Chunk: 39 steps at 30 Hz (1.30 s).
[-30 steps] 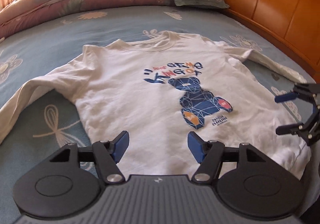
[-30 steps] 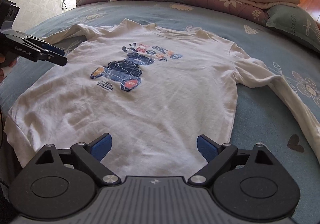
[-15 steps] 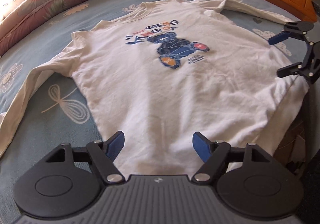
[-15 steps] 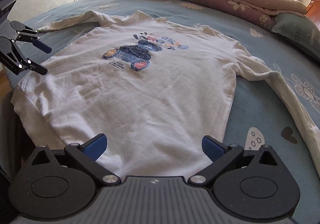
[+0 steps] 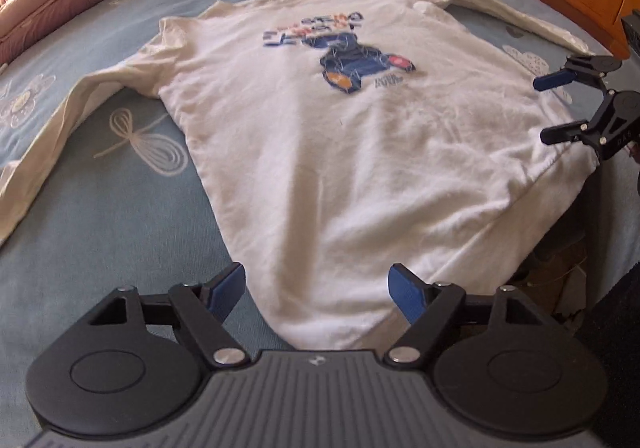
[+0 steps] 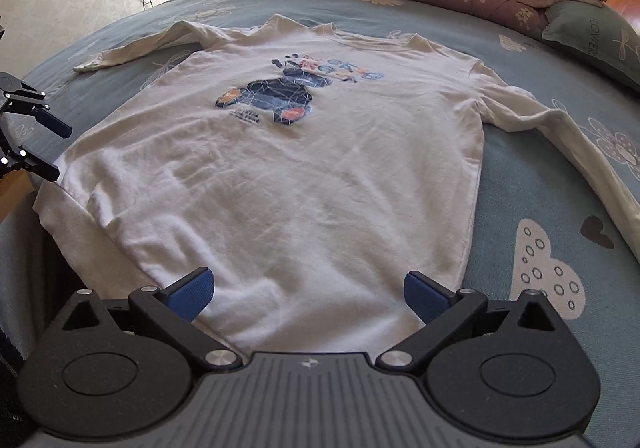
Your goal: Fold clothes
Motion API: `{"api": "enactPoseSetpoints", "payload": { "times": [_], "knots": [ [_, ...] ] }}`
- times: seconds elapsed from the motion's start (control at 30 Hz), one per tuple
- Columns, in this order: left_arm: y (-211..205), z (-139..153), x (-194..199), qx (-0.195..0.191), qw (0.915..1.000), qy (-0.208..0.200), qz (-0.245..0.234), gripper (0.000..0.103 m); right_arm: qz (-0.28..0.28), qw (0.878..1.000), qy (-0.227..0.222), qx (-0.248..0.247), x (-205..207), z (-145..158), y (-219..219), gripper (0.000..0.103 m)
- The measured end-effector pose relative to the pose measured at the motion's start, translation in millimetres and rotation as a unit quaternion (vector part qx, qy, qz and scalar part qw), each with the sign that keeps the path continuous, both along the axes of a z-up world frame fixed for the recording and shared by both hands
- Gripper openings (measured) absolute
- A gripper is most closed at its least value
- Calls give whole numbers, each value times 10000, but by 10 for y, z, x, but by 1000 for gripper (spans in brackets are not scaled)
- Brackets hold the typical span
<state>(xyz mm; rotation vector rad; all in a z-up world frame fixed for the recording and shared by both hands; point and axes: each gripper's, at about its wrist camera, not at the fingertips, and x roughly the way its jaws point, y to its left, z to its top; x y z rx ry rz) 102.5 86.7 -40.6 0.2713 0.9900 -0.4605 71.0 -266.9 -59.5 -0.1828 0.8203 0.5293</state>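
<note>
Blue flowered bedding (image 6: 520, 208) fills my view, with a white long-sleeved shirt (image 6: 300, 176) lying flat on it, print up. My left gripper (image 5: 318, 290) and right gripper (image 6: 308, 290) both gape wide — fingers released, holding nothing — each at the shirt's hem, at 6 o'clock in its own view.
</note>
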Motion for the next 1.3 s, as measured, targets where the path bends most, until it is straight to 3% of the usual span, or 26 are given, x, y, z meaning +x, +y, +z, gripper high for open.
{"api": "enactPoseSetpoints", "payload": {
  "times": [0.17,0.3,0.37,0.47,0.53,0.7,0.83,0.97,1.1,1.17,1.2,1.3],
  "knots": [
    [-329,-69,500,-508,9983,-259,135,80,197,9992,-330,60,256,56,308,103],
    [-387,-366,633,-308,9981,-92,531,80,-21,9997,-46,-236,351,-181,306,103],
    [-265,-359,530,-473,9976,-158,476,83,-46,9996,-109,-265,246,-180,155,103],
    [-173,-278,537,-369,9980,-116,498,84,-150,9995,-29,-262,150,-133,-71,103],
    [-154,-221,670,-418,9975,-147,552,84,-388,9992,25,1,310,-33,-177,103],
    [-266,-118,1253,-621,9947,-482,665,84,-1118,9890,-458,848,1130,240,-188,103],
    [-319,-178,1667,-735,9923,-509,860,84,-1390,9815,-414,1251,1749,154,-38,103],
    [-180,-345,1835,-739,9909,-518,999,84,-1680,9796,-28,1103,2073,-141,-11,103],
    [130,-412,1761,-740,9914,-729,798,84,-1470,9858,-98,806,2002,-156,-129,97],
    [145,-382,1789,-462,9929,-729,814,84,-1364,9884,-133,658,1967,-163,-189,92],
    [123,-360,1820,-223,9935,-741,839,84,-1334,9891,-119,612,1963,-158,-212,92],
    [79,-260,1832,-220,9922,-767,960,84,-1567,9850,62,713,1977,-44,-189,94]
  ]
}}
